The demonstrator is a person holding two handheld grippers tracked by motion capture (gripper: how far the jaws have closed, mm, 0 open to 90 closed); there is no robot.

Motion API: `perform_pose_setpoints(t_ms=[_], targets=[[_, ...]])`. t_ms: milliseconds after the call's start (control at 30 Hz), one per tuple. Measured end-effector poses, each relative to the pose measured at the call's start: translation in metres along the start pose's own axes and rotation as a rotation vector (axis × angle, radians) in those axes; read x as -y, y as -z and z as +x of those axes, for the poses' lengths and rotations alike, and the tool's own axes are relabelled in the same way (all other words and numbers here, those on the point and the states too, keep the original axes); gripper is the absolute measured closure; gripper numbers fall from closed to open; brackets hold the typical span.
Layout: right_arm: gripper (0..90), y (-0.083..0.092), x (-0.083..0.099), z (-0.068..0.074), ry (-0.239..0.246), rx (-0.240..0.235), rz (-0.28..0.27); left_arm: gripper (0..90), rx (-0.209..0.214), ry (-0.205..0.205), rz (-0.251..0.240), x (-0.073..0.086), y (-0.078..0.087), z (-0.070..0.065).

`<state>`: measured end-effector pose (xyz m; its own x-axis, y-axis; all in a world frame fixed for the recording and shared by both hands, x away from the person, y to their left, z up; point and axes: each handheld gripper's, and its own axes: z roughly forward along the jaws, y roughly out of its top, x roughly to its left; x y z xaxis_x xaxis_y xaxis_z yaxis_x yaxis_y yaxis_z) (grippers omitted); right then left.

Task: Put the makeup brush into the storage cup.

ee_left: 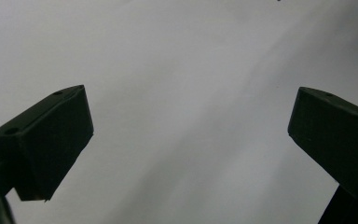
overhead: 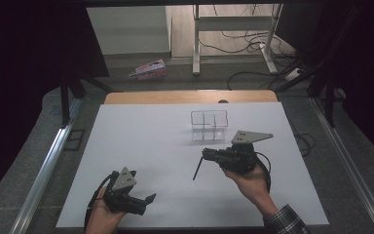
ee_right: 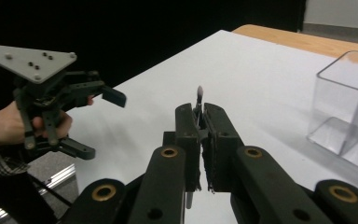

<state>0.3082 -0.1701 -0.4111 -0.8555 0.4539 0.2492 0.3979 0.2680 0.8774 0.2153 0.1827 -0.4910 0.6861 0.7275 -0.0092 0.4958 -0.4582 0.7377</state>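
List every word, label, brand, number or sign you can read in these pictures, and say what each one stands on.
No text can be read anywhere.
Pink and white packet on the floor beyond the table: it carries print, too small and blurred to read.
Clear divided box: no label.
Thin brush in the right claw: no marking visible.
Grey plates on the right claw and the left claw: holes only, no lettering.

On the surface (overhead: pixel 126 141), the divided box (overhead: pixel 209 126) sits toward the far edge, right of centre; the thin stick (overhead: pixel 197 168) lies before it, nearer the middle.
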Motion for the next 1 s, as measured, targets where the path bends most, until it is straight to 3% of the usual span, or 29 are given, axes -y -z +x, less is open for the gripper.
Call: perform_pose_setpoints(t_ms=[267, 1000], targets=[[85.0, 0.004, -0.009, -0.009, 0.024, 0.047, -0.011, 1.4, -0.030, 0.018, -0.003, 0.009, 0.010, 0.010], [85.0, 0.002, -0.040, -0.030, 0.051, 0.123, -0.070, 2.2, -0.090, 0.056, -0.016, 0.026, 0.028, 0.024]])
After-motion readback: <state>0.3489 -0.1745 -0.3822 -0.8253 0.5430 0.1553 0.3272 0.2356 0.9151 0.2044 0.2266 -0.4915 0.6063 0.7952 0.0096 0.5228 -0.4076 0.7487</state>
